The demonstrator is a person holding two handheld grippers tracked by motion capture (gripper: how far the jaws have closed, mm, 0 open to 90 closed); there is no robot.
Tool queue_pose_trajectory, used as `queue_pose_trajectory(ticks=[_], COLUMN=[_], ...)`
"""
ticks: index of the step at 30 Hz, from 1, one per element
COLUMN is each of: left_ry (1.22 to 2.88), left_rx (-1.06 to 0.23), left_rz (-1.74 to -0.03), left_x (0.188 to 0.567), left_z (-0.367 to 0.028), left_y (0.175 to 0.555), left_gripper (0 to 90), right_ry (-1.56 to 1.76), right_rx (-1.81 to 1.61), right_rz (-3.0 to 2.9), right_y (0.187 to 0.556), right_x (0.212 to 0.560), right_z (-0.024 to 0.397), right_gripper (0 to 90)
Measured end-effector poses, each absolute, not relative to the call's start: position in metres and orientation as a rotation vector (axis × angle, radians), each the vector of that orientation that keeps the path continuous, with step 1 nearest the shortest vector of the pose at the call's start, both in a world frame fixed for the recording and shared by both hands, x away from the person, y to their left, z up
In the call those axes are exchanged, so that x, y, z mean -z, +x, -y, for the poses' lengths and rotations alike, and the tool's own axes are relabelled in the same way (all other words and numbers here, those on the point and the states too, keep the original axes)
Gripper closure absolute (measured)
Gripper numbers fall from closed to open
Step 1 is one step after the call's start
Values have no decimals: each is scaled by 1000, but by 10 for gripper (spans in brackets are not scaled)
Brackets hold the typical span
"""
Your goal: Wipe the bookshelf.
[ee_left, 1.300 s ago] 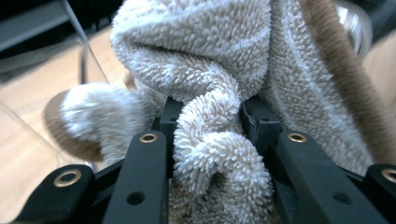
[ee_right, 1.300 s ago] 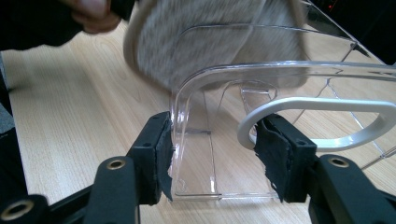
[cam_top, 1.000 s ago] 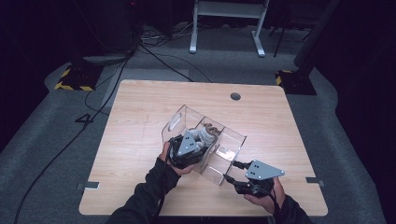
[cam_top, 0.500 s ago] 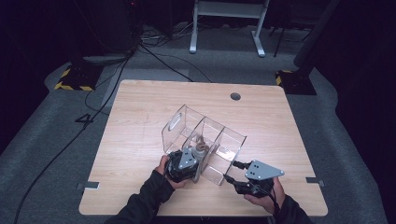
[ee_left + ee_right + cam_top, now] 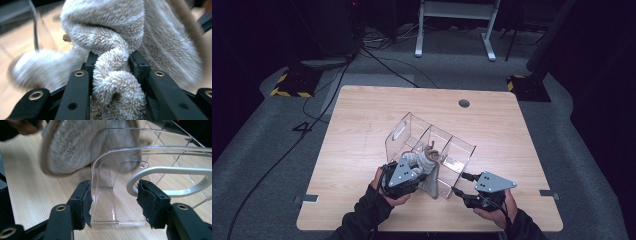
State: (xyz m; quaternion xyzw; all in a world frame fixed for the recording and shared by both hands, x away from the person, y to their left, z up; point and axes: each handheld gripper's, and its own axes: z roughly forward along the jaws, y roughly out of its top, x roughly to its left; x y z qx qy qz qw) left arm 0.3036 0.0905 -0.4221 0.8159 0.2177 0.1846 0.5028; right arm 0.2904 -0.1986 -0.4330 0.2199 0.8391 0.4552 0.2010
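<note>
A fuzzy grey-beige cloth [image 5: 430, 175] hangs over the near wall of a clear compartment box [image 5: 412, 131] in the middle of the wooden table [image 5: 362, 115]. My left gripper [image 5: 419, 164] is shut on a twisted fold of that cloth [image 5: 107, 30], which bulges between the black jaws [image 5: 112, 62]. At the box's near right end my right gripper [image 5: 456, 190] clamps the clear end wall [image 5: 105, 202]. One pad [image 5: 86, 200] sits against the rounded corner, the other against the rim of the handle slot [image 5: 170, 171]. The cloth [image 5: 70, 150] shows blurred behind the wall.
A round cable hole [image 5: 464, 103] sits near the table's far edge. Bare wood lies left of and beyond the box. Off the table, black cables [image 5: 377, 65] run over the grey floor and a white frame [image 5: 452, 30] stands at the back.
My left gripper has pulled back from over the box towards the table's near edge, drawing the cloth up and over the near wall. The right gripper has kept still on the box.
</note>
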Motion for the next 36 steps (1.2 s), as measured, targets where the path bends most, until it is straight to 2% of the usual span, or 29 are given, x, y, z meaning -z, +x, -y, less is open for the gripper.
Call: queue_pose_trajectory(ticks=[3, 7, 11, 18, 21, 24, 31, 32, 36], left_ry=[1958, 1987, 2025, 2208, 2213, 2197, 1995, 1972, 1979], left_rx=[-480, -496, -458, -461, -441, -446, -459, -495, -561], left_rz=[-482, -516, -628, -664, -676, -660, -604, -553, -549], left_x=[411, 418, 438, 482, 488, 478, 436, 422, 416], left_z=[-79, -80, -91, -75, -73, -76, -88, -85, -80], left_y=[296, 302, 315, 325, 326, 322, 314, 310, 312], left_gripper=[664, 665, 667, 667, 667, 667, 666, 665, 665], right_ry=[613, 614, 614, 612, 609, 610, 613, 614, 612], right_rx=[-1272, -1269, -1272, -1267, -1266, -1268, -1264, -1264, -1254], right_rz=[-2343, -2339, -2345, -2340, -2340, -2339, -2339, -2339, -2344], right_y=[290, 289, 290, 289, 289, 289, 289, 289, 289], right_x=[433, 433, 433, 434, 434, 434, 434, 434, 435], right_z=[198, 198, 199, 198, 198, 198, 198, 197, 197], right_gripper=[453, 456, 456, 456, 456, 456, 453, 454, 458])
